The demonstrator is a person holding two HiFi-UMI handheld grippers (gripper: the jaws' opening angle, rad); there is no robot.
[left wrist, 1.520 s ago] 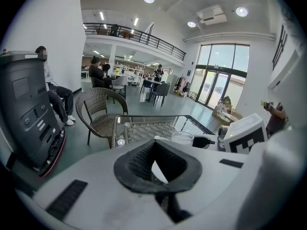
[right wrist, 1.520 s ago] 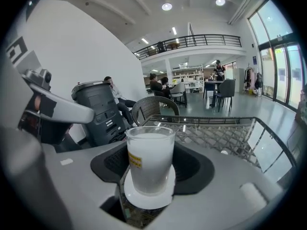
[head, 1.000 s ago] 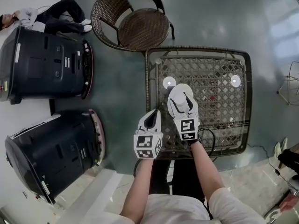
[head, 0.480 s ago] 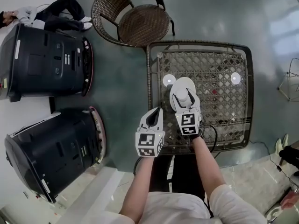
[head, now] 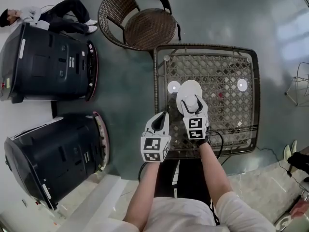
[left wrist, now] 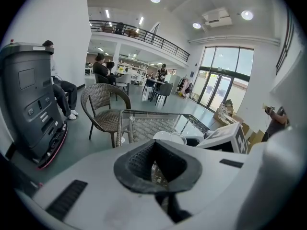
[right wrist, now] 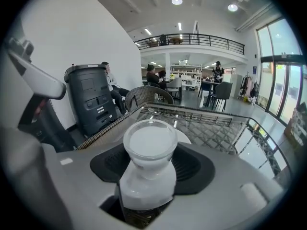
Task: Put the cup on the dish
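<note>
My right gripper (head: 192, 100) is shut on a white cup (head: 192, 102), which it holds over a round white dish (head: 186, 87) on the left part of the wicker-and-glass table (head: 227, 76). In the right gripper view the cup (right wrist: 149, 162) stands upright between the black pads (right wrist: 192, 169), and part of the dish (right wrist: 185, 137) shows just behind it. Whether the cup touches the dish I cannot tell. My left gripper (head: 161, 116) hangs by the table's near left corner, shut and holding nothing. Its own view shows the dish (left wrist: 165, 137) ahead.
Two small white discs (head: 173, 86) (head: 242, 84) show at the table top. A wicker chair (head: 140, 25) stands beyond the table. Two big black machines (head: 48, 64) (head: 53, 153) stand on the floor to the left, and a person (head: 43, 16) sits behind them.
My right gripper has carried the cup a little farther over the dish. The left gripper has hardly moved.
</note>
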